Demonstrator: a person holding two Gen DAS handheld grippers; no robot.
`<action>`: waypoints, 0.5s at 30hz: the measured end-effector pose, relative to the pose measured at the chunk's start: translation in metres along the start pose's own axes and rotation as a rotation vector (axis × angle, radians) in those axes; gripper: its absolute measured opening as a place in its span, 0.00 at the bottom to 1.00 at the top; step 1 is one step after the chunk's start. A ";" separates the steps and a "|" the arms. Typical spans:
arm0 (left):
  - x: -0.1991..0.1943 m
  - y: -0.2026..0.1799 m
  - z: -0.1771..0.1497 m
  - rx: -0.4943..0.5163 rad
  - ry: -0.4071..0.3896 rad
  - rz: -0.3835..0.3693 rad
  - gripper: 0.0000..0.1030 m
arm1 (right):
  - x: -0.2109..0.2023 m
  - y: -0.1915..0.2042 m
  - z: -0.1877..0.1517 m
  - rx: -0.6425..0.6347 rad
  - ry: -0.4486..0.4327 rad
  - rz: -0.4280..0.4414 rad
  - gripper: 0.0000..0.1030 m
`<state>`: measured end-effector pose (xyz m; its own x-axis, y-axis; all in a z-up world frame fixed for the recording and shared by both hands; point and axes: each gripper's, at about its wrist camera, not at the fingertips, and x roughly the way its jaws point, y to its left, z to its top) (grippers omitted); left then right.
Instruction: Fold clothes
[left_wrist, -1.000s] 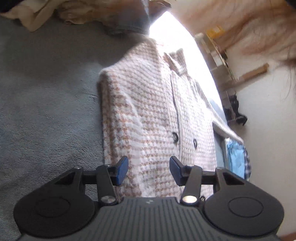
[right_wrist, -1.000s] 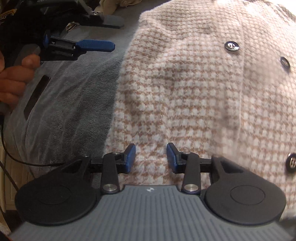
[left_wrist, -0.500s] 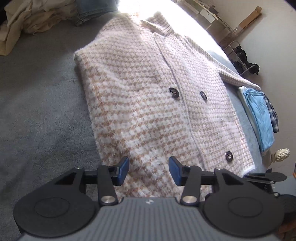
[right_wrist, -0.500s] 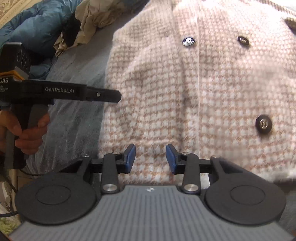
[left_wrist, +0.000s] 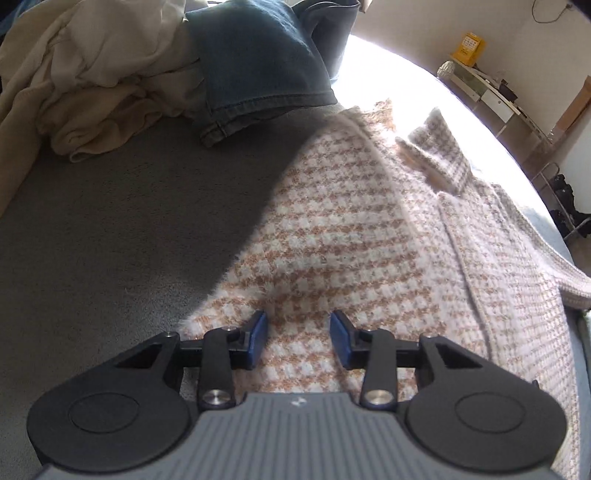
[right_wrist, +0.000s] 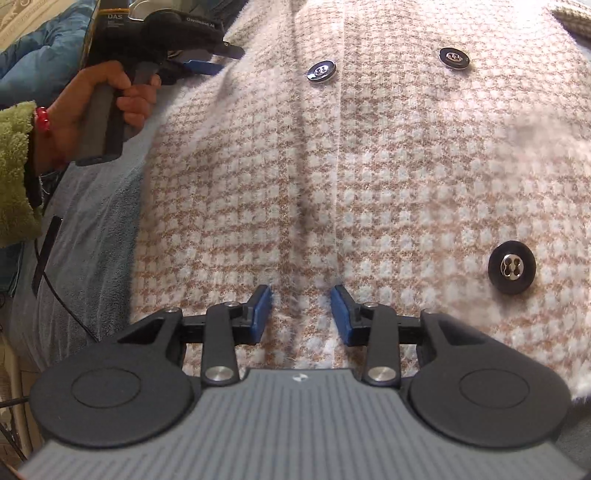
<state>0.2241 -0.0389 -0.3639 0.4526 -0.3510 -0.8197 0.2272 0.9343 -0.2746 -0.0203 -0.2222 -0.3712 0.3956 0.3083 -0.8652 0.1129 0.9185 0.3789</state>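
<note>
Houndstooth jacket (left_wrist: 354, 251), fuzzy tan-and-white, lay flat on the grey blanket (left_wrist: 110, 240), filling centre and right of the left wrist view and nearly all of the right wrist view.

Left tongs (left_wrist: 298, 341) sat at lower centre of the left view, tips over the jacket's edge near its left border. Jaws had just been closing but stood parted, fabric below/between them, pads not pressing it: released. Collar (left_wrist: 439, 155) lay upper right in bright glare.

Right tongs (right_wrist: 301, 314) at lower centre of the right view, jaws apart over the jacket's front placket, nothing pinched: released. Three dark buttons w/ metal centres showed: one (right_wrist: 321, 72) top centre, one (right_wrist: 454, 58) top right, one (right_wrist: 511, 267) mid right.

Upper left of the right view: a hand (right_wrist: 92, 110) w/ green fleece sleeve (right_wrist: 14, 173) and red bead bracelet gripped the other tool's handle; casing read "DAS" and approx. "GenRobot.AI", blurred.

Upper left of the left view: cream garment (left_wrist: 85, 74) and folded jeans (left_wrist: 258, 66) heaped. Yellow box (left_wrist: 469, 46) on a shelf far upper right, print unreadable.
</note>
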 end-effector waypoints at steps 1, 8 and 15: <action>-0.006 -0.005 0.002 0.018 -0.006 0.005 0.40 | 0.001 -0.002 0.001 -0.002 0.006 0.012 0.34; 0.006 -0.046 0.047 0.093 -0.090 0.080 0.50 | 0.009 -0.015 0.013 -0.014 0.037 0.087 0.34; 0.043 -0.063 0.061 0.070 -0.043 0.202 0.49 | 0.009 -0.020 0.014 -0.015 0.062 0.133 0.35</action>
<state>0.2817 -0.1166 -0.3514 0.5313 -0.1613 -0.8317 0.1869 0.9798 -0.0707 -0.0066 -0.2409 -0.3820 0.3492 0.4422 -0.8261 0.0494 0.8717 0.4875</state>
